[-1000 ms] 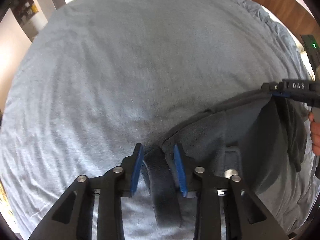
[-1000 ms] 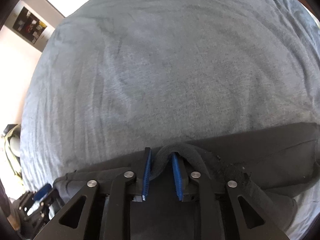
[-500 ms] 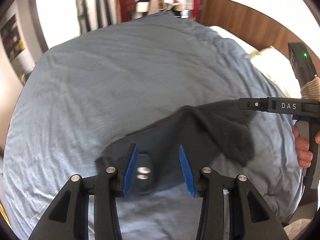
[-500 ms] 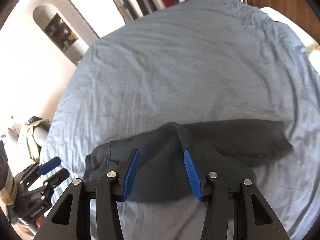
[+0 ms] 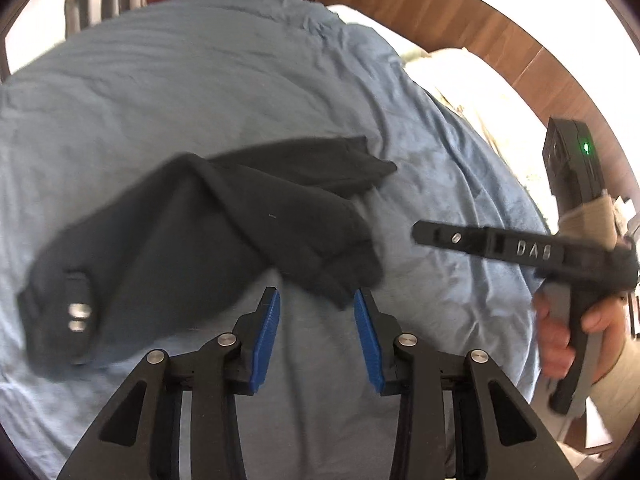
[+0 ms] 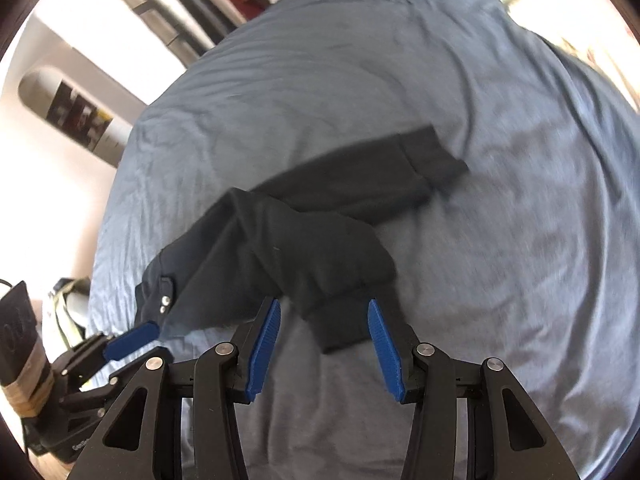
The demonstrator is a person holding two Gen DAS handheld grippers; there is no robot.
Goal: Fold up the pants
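Note:
Black pants (image 5: 208, 236) lie on a blue-grey bedspread (image 5: 200, 92), waist with two metal snaps to the left, one leg stretched out behind, the other doubled toward me. They also show in the right wrist view (image 6: 280, 248). My left gripper (image 5: 316, 324) is open and empty, raised just short of the near leg cuff. My right gripper (image 6: 324, 332) is open and empty above the same cuff; it shows from the side in the left wrist view (image 5: 480, 240), and the left gripper shows at the lower left of the right wrist view (image 6: 132, 340).
The bedspread (image 6: 400, 80) covers the whole bed. A wooden headboard (image 5: 460, 24) and pale pillows (image 5: 460, 76) lie at the far right. Dark furniture and a white wall stand beyond the bed's far edge.
Both grippers have opened and let go of the pants' waistband, then pulled back and up. The pants now lie loose on the bed.

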